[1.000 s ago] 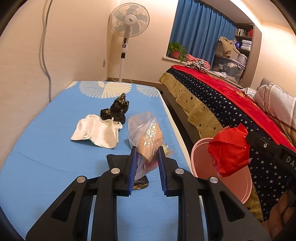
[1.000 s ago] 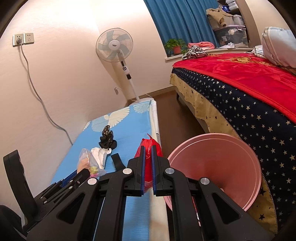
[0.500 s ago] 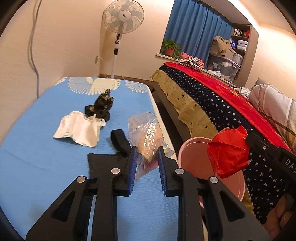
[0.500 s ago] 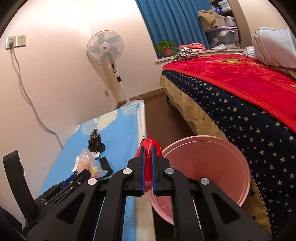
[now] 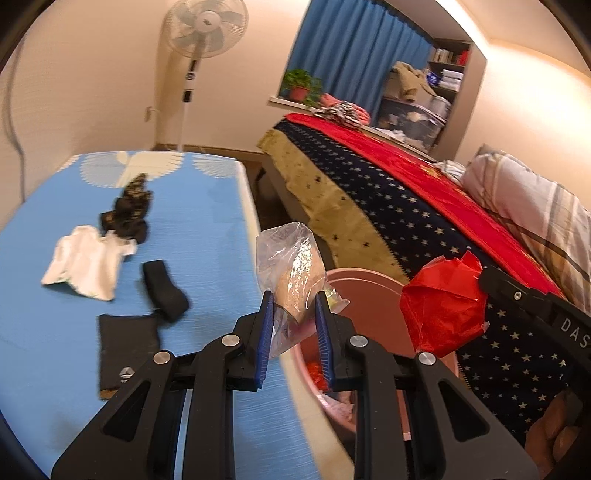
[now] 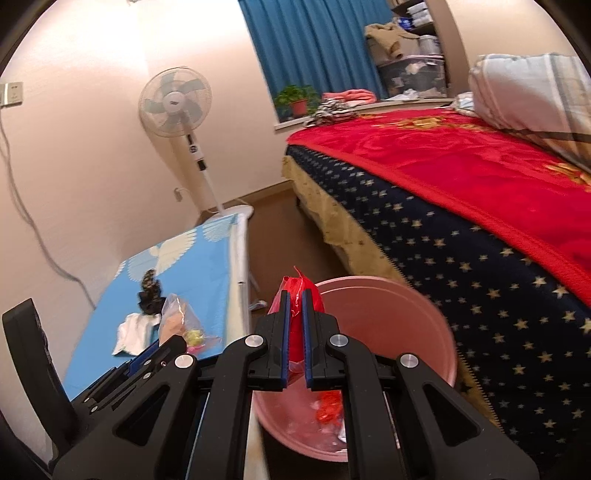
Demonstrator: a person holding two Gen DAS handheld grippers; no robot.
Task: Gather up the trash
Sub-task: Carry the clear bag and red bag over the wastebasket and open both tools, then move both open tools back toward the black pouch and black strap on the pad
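White pedestal fan stands against the wall behind the blue bird-print bench. Right of the bench: bed under a red and star-patterned navy blanket, striped pillow on it. Potted green plant on the windowsill, blue curtain behind.

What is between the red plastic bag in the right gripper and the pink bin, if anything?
Nothing visible. The right gripper holds the red plastic bag over the open pink bin, which has only some trash at its bottom.
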